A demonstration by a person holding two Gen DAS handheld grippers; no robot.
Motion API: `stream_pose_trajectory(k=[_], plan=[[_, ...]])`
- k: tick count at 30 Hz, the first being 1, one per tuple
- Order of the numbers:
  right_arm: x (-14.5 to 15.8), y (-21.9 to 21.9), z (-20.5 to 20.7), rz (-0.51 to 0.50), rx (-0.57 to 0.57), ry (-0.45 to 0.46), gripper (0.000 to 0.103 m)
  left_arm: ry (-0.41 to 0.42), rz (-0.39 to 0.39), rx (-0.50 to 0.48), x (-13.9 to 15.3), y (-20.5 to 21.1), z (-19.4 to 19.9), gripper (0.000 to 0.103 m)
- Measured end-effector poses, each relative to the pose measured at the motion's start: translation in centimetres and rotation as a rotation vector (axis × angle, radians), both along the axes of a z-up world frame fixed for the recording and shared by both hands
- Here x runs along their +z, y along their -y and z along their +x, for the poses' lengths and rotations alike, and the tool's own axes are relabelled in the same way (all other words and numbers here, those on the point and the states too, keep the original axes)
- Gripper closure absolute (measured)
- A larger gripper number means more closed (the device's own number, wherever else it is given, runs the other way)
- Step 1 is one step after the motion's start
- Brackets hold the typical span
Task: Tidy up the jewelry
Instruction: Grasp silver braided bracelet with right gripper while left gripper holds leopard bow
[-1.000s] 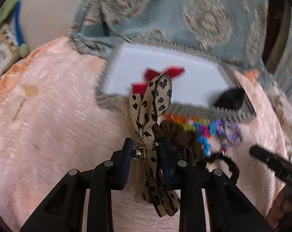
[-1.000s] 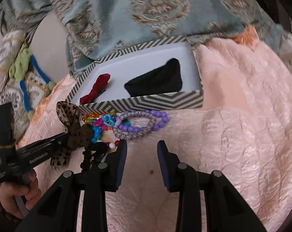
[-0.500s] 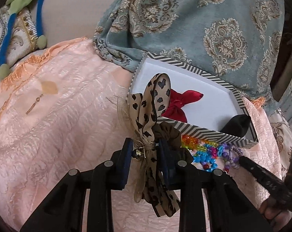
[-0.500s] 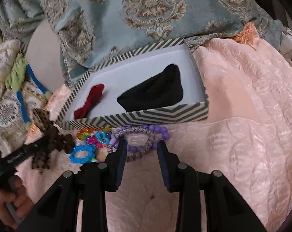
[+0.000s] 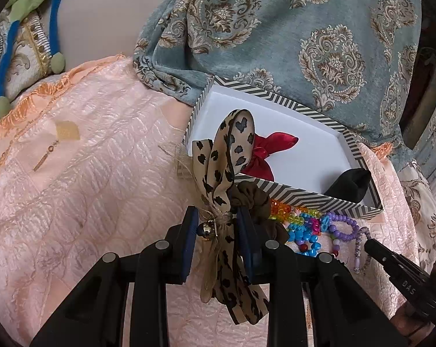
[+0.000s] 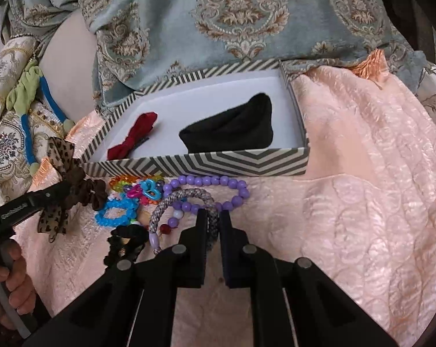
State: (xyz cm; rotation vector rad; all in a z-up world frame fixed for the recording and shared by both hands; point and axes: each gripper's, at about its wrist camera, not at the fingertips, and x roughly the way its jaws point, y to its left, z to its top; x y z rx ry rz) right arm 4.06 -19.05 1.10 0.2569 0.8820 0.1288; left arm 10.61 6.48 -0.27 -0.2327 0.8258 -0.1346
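Note:
My left gripper [image 5: 218,217] is shut on a leopard-print bow scrunchie [image 5: 226,150], held up in front of the striped box [image 5: 304,196]. A red bow [image 5: 264,150] and a black cloth piece [image 5: 351,182] lie inside the box. In the right wrist view my right gripper [image 6: 213,217] has its jaws closing tight on a grey-purple braided bracelet [image 6: 171,199], and the pads press it. That bracelet lies against a purple bead bracelet [image 6: 212,180] below the box [image 6: 218,163]. The left gripper [image 6: 64,188] and its bow [image 6: 62,153] show at the left.
Coloured beads [image 6: 137,186], a blue bead bracelet [image 6: 116,214] and a black spiral hair tie [image 6: 125,240] lie in a pile on the peach bedspread [image 6: 362,202]. A teal patterned cloth [image 6: 232,20] rises behind the box. A patterned cushion [image 6: 4,133] lies left.
My right gripper moved forward into the pile and shut on the braided bracelet. The left gripper kept its hold on the leopard bow and drew it slightly left of the pile.

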Motion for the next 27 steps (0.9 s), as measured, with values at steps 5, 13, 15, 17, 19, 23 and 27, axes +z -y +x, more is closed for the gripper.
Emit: stream_pose_trajectory(k=[5, 13, 15, 17, 19, 23, 27], plan=[[0.49, -0.21, -0.27, -0.021, 0.005, 0.017, 0.095, -0.001, 0.002, -0.005, -0.03, 0.02, 0.02, 0.093], [0.25, -0.31, -0.27, -0.037, 0.003, 0.004, 0.095, -0.002, 0.007, -0.012, -0.05, 0.27, 0.08, 0.093], [0.23, -0.33, -0.25, -0.041, 0.002, 0.003, 0.095, -0.002, 0.006, -0.011, -0.06, 0.27, 0.08, 0.093], [0.25, -0.29, -0.24, -0.043, 0.001, 0.004, 0.095, -0.002, 0.006, -0.01, -0.11, 0.29, 0.09, 0.093], [0.24, -0.25, -0.26, -0.044, 0.002, 0.004, 0.095, -0.002, 0.005, -0.009, -0.1, 0.29, 0.11, 0.093], [0.26, -0.22, -0.31, -0.046, 0.0, 0.006, 0.095, -0.002, 0.005, -0.009, -0.09, 0.27, 0.11, 0.093], [0.33, -0.2, -0.39, -0.051, 0.001, 0.008, 0.095, -0.001, 0.005, -0.008, -0.08, 0.25, 0.12, 0.093]])
